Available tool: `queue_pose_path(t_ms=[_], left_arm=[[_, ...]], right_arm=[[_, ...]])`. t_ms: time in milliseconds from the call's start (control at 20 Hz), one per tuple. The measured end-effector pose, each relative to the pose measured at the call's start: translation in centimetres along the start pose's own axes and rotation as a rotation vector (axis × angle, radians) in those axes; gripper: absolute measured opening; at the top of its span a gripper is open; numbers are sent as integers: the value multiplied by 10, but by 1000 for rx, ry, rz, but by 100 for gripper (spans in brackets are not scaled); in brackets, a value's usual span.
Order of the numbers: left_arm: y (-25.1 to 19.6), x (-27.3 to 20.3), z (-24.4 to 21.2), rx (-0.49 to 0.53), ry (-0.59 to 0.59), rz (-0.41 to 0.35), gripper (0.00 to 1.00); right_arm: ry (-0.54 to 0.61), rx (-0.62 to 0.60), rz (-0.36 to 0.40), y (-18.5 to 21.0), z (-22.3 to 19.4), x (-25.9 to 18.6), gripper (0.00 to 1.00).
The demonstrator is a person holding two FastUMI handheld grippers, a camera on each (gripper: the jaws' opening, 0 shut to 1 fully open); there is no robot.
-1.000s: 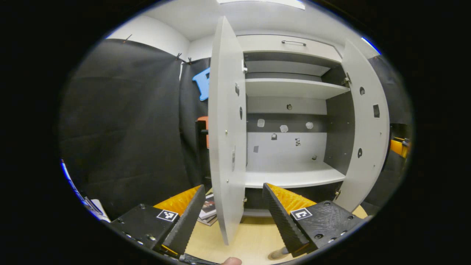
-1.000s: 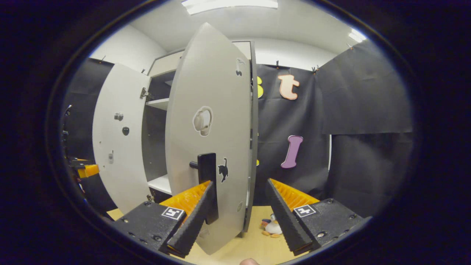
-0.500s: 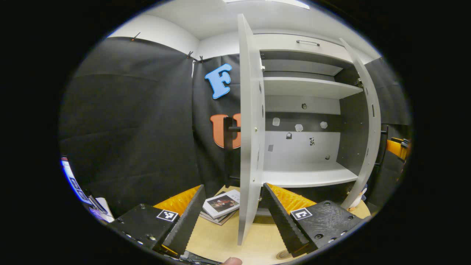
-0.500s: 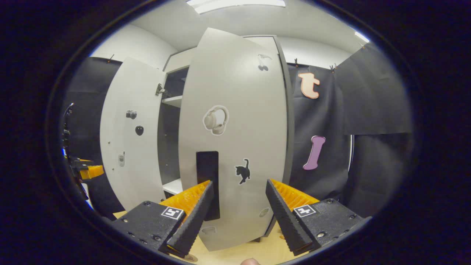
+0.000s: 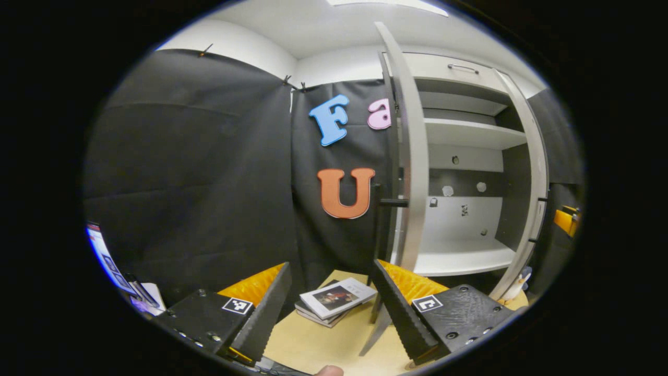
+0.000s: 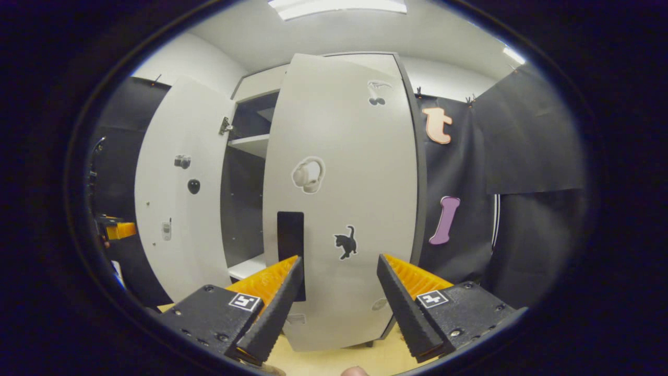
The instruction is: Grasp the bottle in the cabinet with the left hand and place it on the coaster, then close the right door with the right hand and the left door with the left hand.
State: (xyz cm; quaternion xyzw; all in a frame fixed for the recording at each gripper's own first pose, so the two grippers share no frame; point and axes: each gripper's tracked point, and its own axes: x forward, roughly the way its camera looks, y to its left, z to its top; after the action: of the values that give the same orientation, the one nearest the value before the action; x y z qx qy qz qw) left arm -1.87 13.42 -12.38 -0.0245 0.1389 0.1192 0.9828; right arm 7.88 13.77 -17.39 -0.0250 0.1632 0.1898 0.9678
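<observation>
The cabinet shelves [image 5: 459, 256] seen past the doors are bare, and the bottle and coaster cannot be made out in either view, so the doors are judged to be the things in hand. In the right gripper view the right door [image 6: 339, 209] stands partly swung in, its face turned toward the camera, with a dark upright handle [image 6: 290, 245] just behind the tip of one finger; the right gripper [image 6: 336, 303] is spread wide with nothing between its fingers. In the left gripper view the left door [image 5: 412, 156] is seen nearly edge-on, wide open, its dark handle [image 5: 391, 202] projecting from the outer face; the left gripper [image 5: 330, 308] is likewise spread and empty, held above the table [image 5: 313, 344] near a stack of books [image 5: 334, 300]. Each door is judged to be a stiff, light panel that swings freely on its hinges. A push on the flat face near the handle side, far from the hinges, should need the least force; pinching the thin edge is thought less secure.
</observation>
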Motion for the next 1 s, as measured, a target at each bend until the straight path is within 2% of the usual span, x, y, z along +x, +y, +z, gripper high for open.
queue_pose_path(t_ms=[250,600,750,850,1000], left_arm=[[15,19,4,14,18,-14,98],[-7,36,14,6,-12,-63,99],[-10,34,13,22,-11,-87,90],[-10,33,12,3,-2,-105,97],[-19,30,10,-6,11,-123,99]], right_arm=[[8,-8,-49,-7,-5,-12,94],[22,-12,-125,-32,-14,-41,94],[25,-3,-150,-46,-16,-52,94],[29,12,-145,-50,-18,-56,94],[23,31,-121,-51,-16,-58,94]])
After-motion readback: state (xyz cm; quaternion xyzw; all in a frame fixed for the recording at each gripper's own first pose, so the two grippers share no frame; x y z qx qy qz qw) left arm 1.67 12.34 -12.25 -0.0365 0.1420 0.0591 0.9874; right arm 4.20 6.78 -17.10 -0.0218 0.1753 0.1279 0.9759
